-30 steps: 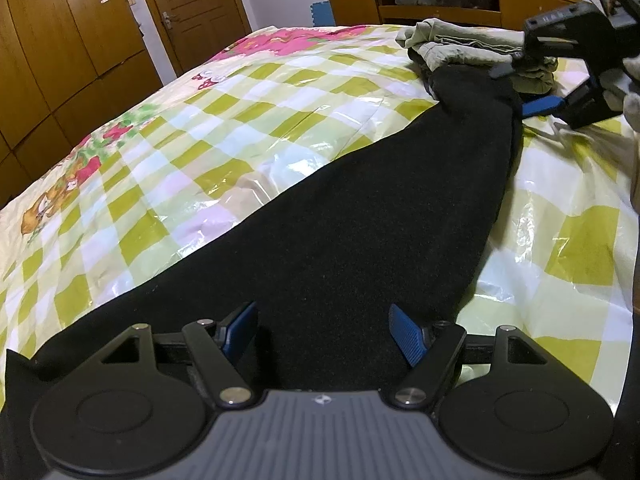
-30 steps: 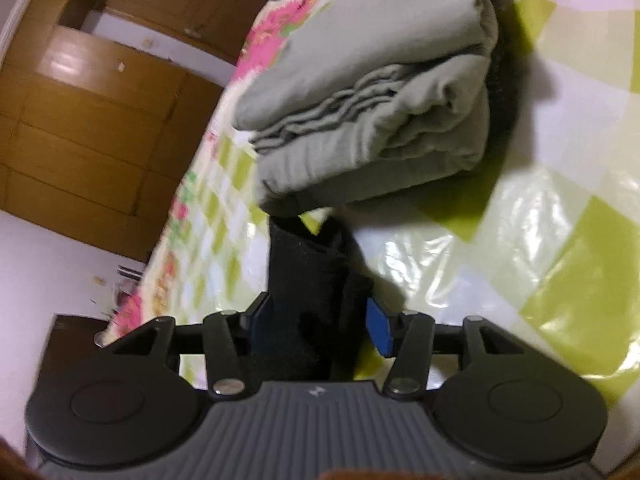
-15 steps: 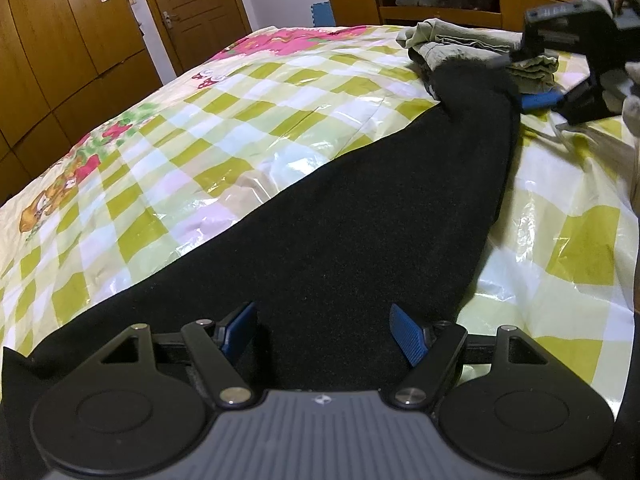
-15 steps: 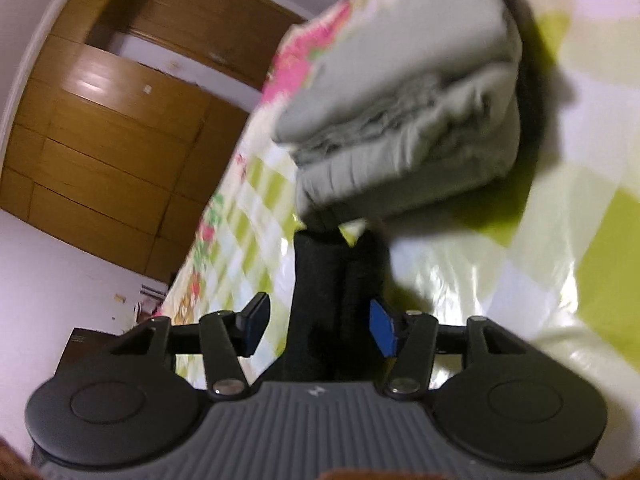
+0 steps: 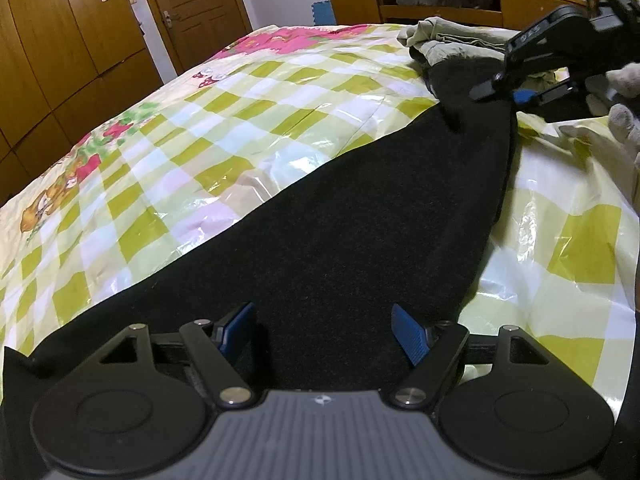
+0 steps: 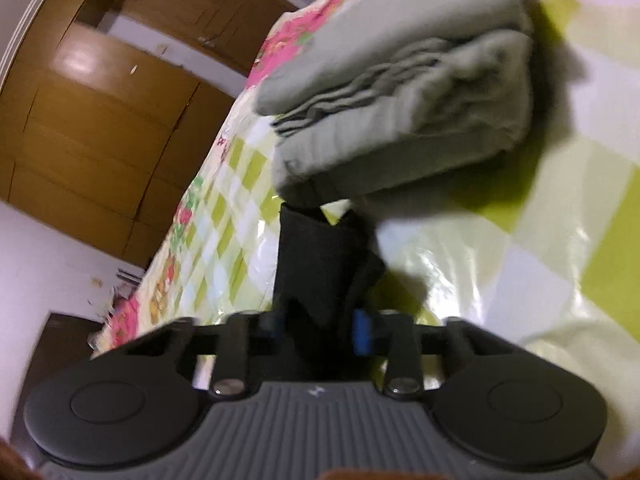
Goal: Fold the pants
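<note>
Black pants (image 5: 360, 216) lie stretched along the checked bed cover, wide end near me, narrow leg end far right. My left gripper (image 5: 324, 332) is open, its blue fingers spread over the wide end of the pants. My right gripper (image 6: 320, 328) is shut on the black leg end (image 6: 320, 256) and holds it just above the cover. The right gripper also shows in the left wrist view (image 5: 516, 94) at the far end of the pants.
A folded stack of grey-green clothes (image 6: 404, 112) lies just beyond the leg end, also seen from the left wrist (image 5: 460, 40). The yellow-green checked plastic cover (image 5: 224, 128) spans the bed. Wooden wardrobes (image 5: 60, 40), a door and a wooden desk (image 5: 440, 0) stand behind.
My right gripper's fingers have closed in on the black leg end and lifted it slightly towards the folded stack. My left gripper has stayed open over the wide end.
</note>
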A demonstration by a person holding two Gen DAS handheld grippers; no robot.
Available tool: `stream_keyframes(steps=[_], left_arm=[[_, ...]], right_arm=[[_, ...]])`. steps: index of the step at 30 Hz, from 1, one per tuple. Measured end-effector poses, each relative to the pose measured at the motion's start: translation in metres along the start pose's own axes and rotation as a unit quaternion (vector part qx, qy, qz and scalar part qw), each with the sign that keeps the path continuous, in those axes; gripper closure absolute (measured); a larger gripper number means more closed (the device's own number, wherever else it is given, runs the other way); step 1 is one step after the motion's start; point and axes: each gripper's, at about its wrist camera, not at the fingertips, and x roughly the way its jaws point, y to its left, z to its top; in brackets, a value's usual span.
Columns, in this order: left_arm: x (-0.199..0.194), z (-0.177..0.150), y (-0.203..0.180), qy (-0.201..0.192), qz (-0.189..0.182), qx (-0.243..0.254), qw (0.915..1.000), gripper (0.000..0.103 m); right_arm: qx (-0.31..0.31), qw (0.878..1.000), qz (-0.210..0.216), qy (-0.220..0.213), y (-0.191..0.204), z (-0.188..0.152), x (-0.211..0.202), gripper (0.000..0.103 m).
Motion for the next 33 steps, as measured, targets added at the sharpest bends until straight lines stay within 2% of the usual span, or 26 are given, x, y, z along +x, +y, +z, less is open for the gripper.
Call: stream_keyframes(steps=[1, 3, 4, 5, 6, 9, 11, 12, 15, 17, 20, 22, 24, 25, 26, 28, 29, 31, 33], left_arm=[[0.000, 0.001, -0.001, 0.001, 0.001, 0.002, 1.0000, 0.016], [-0.001, 0.003, -0.003, 0.001, 0.006, 0.006, 1.0000, 0.016], [-0.002, 0.004, -0.004, 0.003, 0.009, 0.008, 0.9999, 0.016], [-0.004, 0.005, -0.004, 0.004, 0.011, 0.008, 0.9999, 0.016], [-0.007, 0.005, -0.005, 0.002, 0.012, 0.008, 0.9999, 0.016], [-0.019, 0.011, -0.012, -0.019, 0.009, 0.015, 0.9997, 0.016], [-0.020, 0.014, -0.016, -0.019, -0.001, 0.015, 0.9997, 0.015], [-0.015, 0.015, -0.018, -0.006, -0.013, 0.012, 0.9998, 0.015], [-0.006, 0.011, -0.018, 0.014, -0.023, 0.003, 0.9996, 0.015], [-0.012, 0.010, -0.015, 0.009, -0.023, -0.002, 0.9997, 0.015], [-0.021, 0.007, -0.011, 0.003, -0.011, 0.002, 0.9999, 0.015], [-0.024, 0.006, -0.005, 0.001, -0.005, -0.009, 1.0000, 0.015], [-0.027, 0.003, 0.003, -0.004, 0.006, -0.020, 0.9998, 0.015], [-0.029, 0.001, 0.007, -0.006, 0.012, -0.027, 0.9995, 0.015], [-0.031, -0.001, 0.013, -0.006, 0.019, -0.035, 0.9992, 0.015], [-0.037, -0.009, 0.025, -0.010, 0.033, -0.048, 0.9982, 0.015], [-0.041, -0.013, 0.031, -0.012, 0.043, -0.054, 0.9975, 0.015], [-0.049, -0.024, 0.046, -0.020, 0.069, -0.072, 0.9948, 0.015], [-0.060, -0.038, 0.064, -0.031, 0.096, -0.097, 0.9902, 0.015]], right_arm=[[0.002, 1.000, 0.001, 0.013, -0.002, 0.001, 0.005, 0.085], [0.072, 0.996, 0.021, 0.040, -0.022, 0.004, 0.021, 0.091], [0.114, 0.991, 0.048, 0.042, -0.030, 0.005, 0.023, 0.092], [0.129, 0.987, 0.085, 0.032, -0.029, 0.006, 0.018, 0.092], [0.129, 0.984, 0.119, 0.021, -0.024, 0.008, 0.010, 0.092], [0.096, 0.981, 0.168, 0.003, -0.004, 0.014, -0.029, 0.093], [0.070, 0.984, 0.164, -0.007, -0.004, 0.013, -0.055, 0.094], [0.071, 0.986, 0.151, -0.008, -0.011, 0.011, -0.060, 0.096], [0.125, 0.989, 0.081, 0.006, -0.051, -0.002, -0.051, 0.095], [0.158, 0.983, 0.088, 0.015, -0.063, -0.009, -0.042, 0.095], [0.143, 0.985, 0.093, 0.003, -0.053, -0.009, -0.039, 0.091], [0.145, 0.984, 0.104, 0.014, -0.050, -0.007, -0.030, 0.078], [0.127, 0.986, 0.107, 0.026, -0.041, -0.006, -0.018, 0.060], [0.114, 0.988, 0.099, 0.026, -0.036, -0.006, -0.012, 0.059], [0.102, 0.990, 0.089, 0.026, -0.031, -0.006, -0.006, 0.060], [0.109, 0.990, 0.083, 0.027, -0.026, -0.010, 0.001, 0.079], [0.121, 0.988, 0.096, 0.020, -0.024, -0.011, 0.000, 0.090], [0.137, 0.983, 0.123, 0.003, -0.018, -0.012, -0.009, 0.093], [0.124, 0.983, 0.135, -0.004, -0.004, -0.012, -0.018, 0.093]])
